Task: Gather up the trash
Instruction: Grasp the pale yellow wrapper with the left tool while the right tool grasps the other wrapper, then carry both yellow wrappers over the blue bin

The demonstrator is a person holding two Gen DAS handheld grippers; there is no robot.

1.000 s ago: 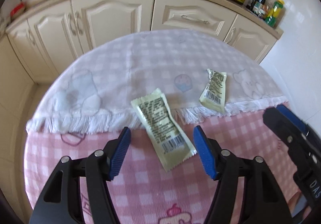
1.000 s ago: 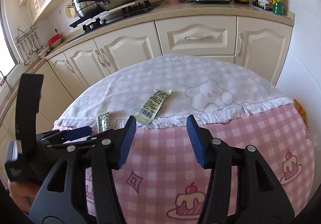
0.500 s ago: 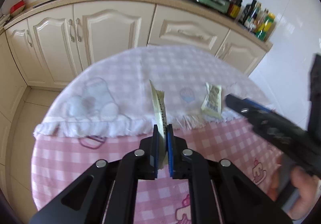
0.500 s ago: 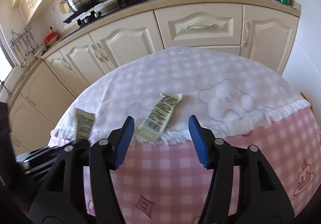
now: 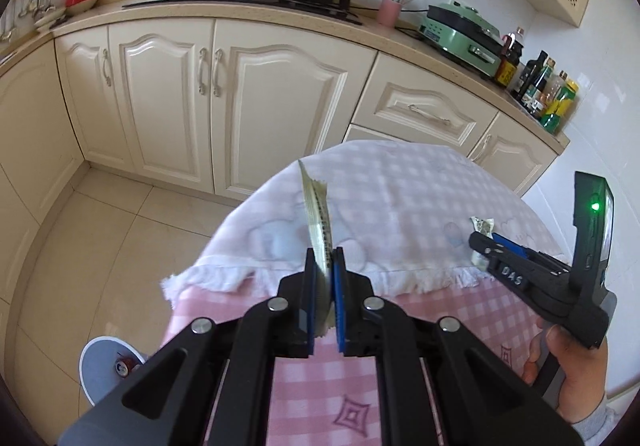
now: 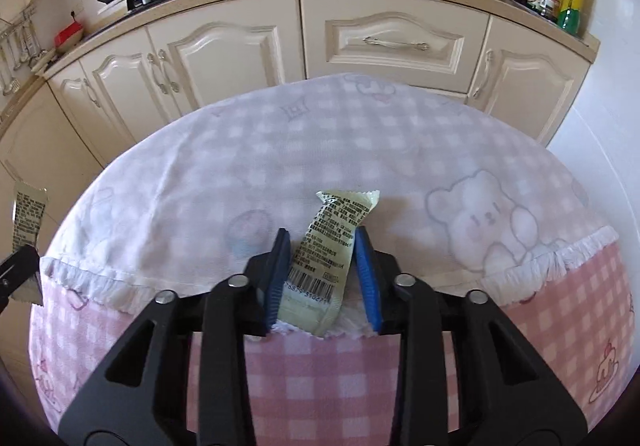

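Fingers on my left gripper [image 5: 325, 258] are pressed together on the first wrapper [image 5: 317, 218], which stands edge-on between the blue pads and points up toward twelve o'clock. A second ago that packet lay flat on the cloth between wide-open fingers; half a second ago they had shut on it, and now it hangs clear of the table [image 5: 408, 186] with the kitchen floor showing at nine o'clock behind it. At seven o'clock in the left wrist view I can see a white bin [image 5: 105, 360] with something already inside, so I judge that is where this piece goes. Moving right, my right gripper [image 6: 322, 246] has come down over the second wrapper [image 6: 329, 250]: its fingers are partly open, one on each side of the packet, which lies flat across the fringed edge of the white cloth [image 6: 360, 150] with its barcode end toward six o'clock. A second ago that packet was well ahead of the fingers, at eleven o'clock. I cannot tell whether the pads touch it yet. So one piece is secured, and the other, I judge, needs only a squeeze.
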